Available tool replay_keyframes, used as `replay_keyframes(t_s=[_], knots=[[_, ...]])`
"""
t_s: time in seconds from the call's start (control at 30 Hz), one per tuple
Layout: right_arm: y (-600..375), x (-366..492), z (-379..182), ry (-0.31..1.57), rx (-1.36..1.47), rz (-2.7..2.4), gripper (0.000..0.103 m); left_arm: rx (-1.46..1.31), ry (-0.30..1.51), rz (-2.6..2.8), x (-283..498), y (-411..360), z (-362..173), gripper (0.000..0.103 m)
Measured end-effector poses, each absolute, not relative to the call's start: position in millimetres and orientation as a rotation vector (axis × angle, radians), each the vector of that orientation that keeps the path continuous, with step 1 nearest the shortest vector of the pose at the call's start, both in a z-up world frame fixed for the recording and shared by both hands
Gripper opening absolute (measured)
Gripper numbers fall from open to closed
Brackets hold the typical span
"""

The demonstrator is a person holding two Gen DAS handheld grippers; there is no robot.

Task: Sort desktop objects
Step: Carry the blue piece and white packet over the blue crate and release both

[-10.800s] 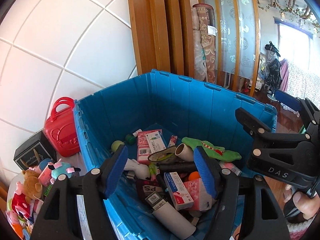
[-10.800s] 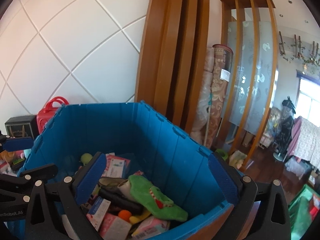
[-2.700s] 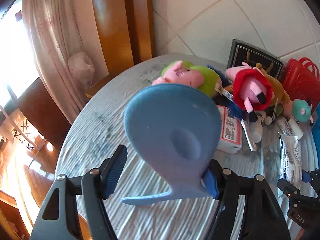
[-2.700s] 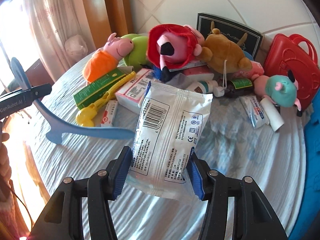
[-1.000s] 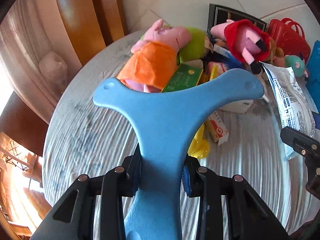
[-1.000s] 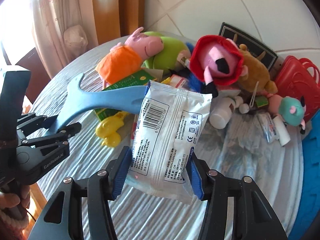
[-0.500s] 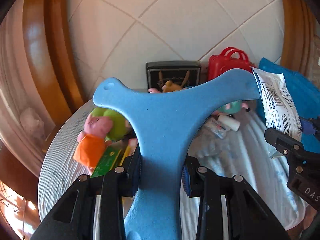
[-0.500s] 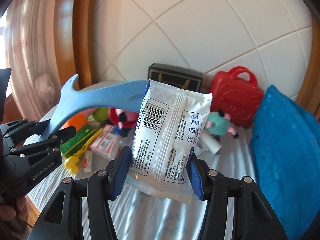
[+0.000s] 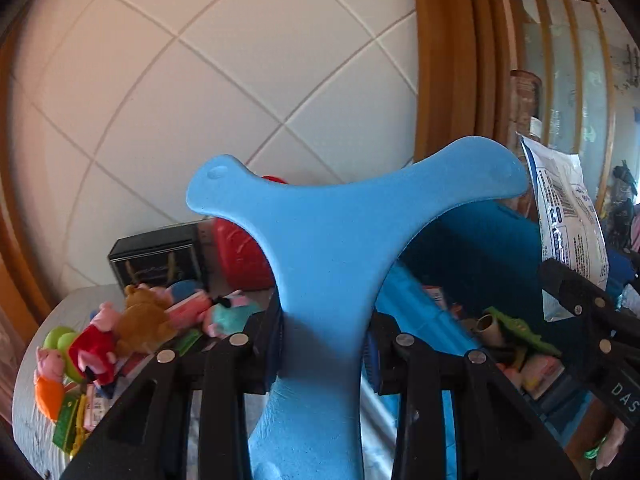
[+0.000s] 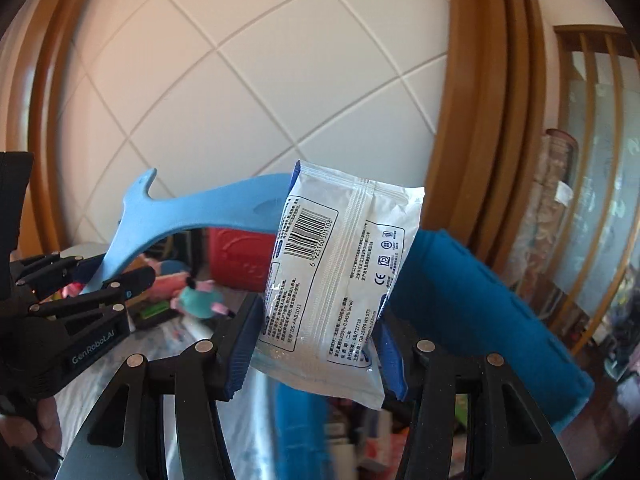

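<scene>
White wall (image 9: 240, 80) with diagonal seams fills the background of both views, wooden frame (image 10: 472, 120) along its right edge. Blue bin (image 10: 480, 292) stands at right beside the counter (image 9: 36, 428); the left wrist view looks into it: a green plush (image 9: 516, 330), a cardboard tube (image 9: 486, 322) and small boxes lie inside, mixed. Blue flat T-shaped piece (image 9: 332, 248): held off the counter, stem clamped between the left tongs (image 9: 326, 348), which are clenched on it; its two arms spread wide above, right arm tip reaching toward the white packet (image 10: 340, 276). In the right wrist view the same piece runs from the left tongs (image 10: 94, 274) toward the packet, and its far end passes behind the packet; contact between them cannot be told. White packet, barcode side facing the camera, is gripped at its lower part by the right tongs (image 10: 316, 344), closed on it, held in the air near the bin's near wall. On the counter, against the wall: red case (image 9: 240, 252), black box (image 9: 156, 256) to its left. Near these lies a cluster of plush toys: brown bear (image 9: 144, 316), red-dressed pig (image 9: 94, 356), teal toy (image 10: 198, 298). Orange-and-green plush (image 9: 50, 368) at the counter's left edge, green carton (image 9: 66, 428) just below it. Right wrist view lower area is blurred; items there unreadable.
</scene>
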State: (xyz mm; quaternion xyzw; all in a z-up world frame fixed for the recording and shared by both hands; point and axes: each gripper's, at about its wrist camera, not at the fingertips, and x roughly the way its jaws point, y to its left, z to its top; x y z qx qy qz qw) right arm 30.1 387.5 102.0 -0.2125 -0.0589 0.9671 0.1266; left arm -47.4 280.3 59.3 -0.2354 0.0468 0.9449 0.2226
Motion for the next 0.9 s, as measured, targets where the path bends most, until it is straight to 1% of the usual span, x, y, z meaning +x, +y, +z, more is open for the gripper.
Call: replay_keyframes(t_s=[0.13,0.3,0.33,0.4,0.47,0.5,0.53,0.57,0.6,0.77,0.9], knots=[[463.5,49.7,107.7,-0.137,-0.62,2.709,0.054,-0.651,0.17,2.529,-39.0,366.1,67.0,0.033],[529.3,66.1,101.8,-0.095,-0.641,2.623,0.054,-0.679,0.273,2.478,-20.5,433.8,60.7,0.033],[537.4,65.4,99.1,-0.087,-0.644,2.612,0.054,-0.703,0.282,2.462,-20.3,442.8,58.1,0.034],[555.4,68.7,96.2,-0.073,-0.653,2.59,0.054,-0.747,0.297,2.433,-21.3,459.7,53.8,0.04],[569.9,69.6,94.5,-0.064,-0.653,2.572,0.06,-0.764,0.331,2.43,-18.5,468.1,49.3,0.054],[572.1,68.8,94.6,-0.06,-0.647,2.573,0.069,-0.761,0.352,2.442,-17.3,470.4,47.5,0.057],[576.4,71.2,95.2,-0.054,-0.638,2.581,0.085,-0.76,0.363,2.45,-19.1,465.7,46.5,0.062],[576.4,75.0,94.7,-0.051,-0.628,2.584,0.095,-0.754,0.364,2.453,-16.9,464.3,46.8,0.065],[580.8,76.2,94.3,-0.051,-0.618,2.583,0.103,-0.75,0.359,2.456,-15.3,462.1,47.4,0.066],[585.7,81.9,95.1,-0.045,-0.609,2.606,0.103,-0.772,0.336,2.457,-10.6,453.1,49.3,0.067],[588.2,82.5,92.0,-0.038,-0.621,2.628,0.103,-0.787,0.282,2.445,-8.9,440.2,49.9,0.067]])
